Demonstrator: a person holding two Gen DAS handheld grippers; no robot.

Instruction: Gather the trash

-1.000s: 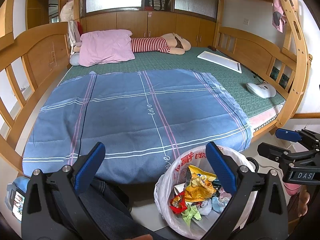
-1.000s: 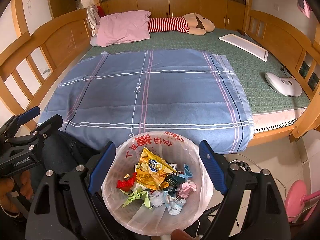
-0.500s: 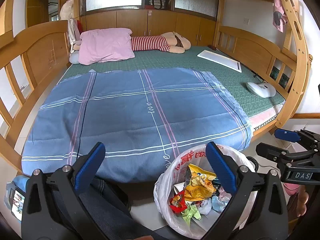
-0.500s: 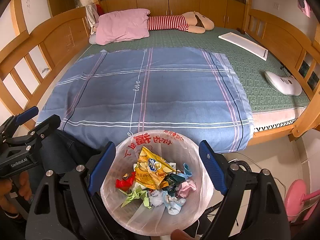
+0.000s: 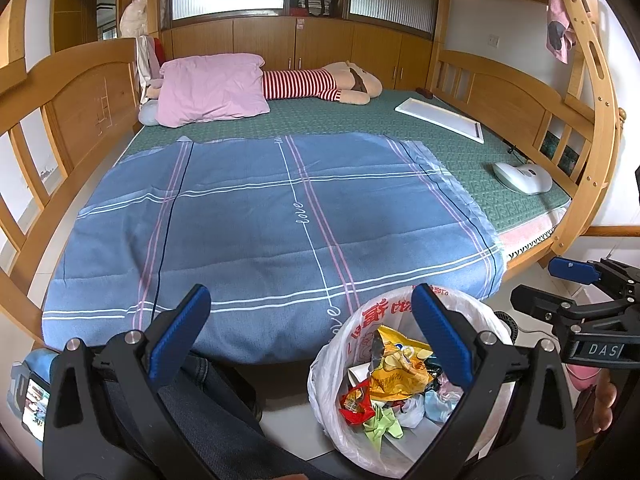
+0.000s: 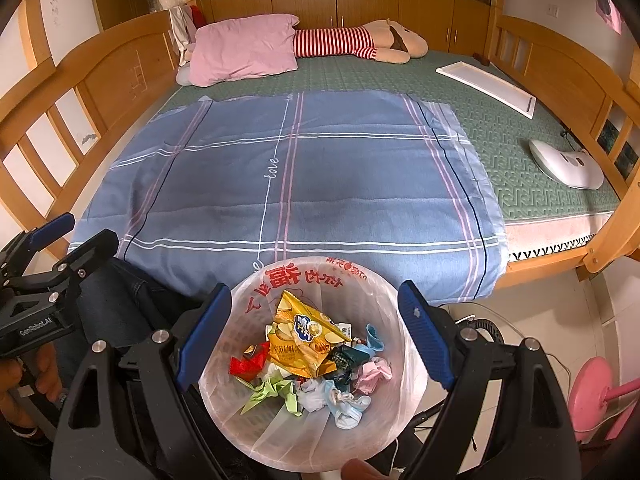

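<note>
Plastic-lined bin: white trash bin (image 6: 304,368) stands on the floor at the foot of the bed (image 6: 532,148).
Trash: yellow snack wrapper (image 6: 300,344), red scrap (image 6: 248,366) and green paper (image 6: 272,392) lie inside it.
Right hand-held gripper (image 6: 316,332): blue fingers wide apart, empty, directly above the bin.
Left hand-held gripper (image 5: 310,340): fingers apart, empty; bin lies at 4 o'clock beneath its right finger.
Blue blanket (image 5: 280,216): at 12 o'clock, spread flat on the bed.
</note>
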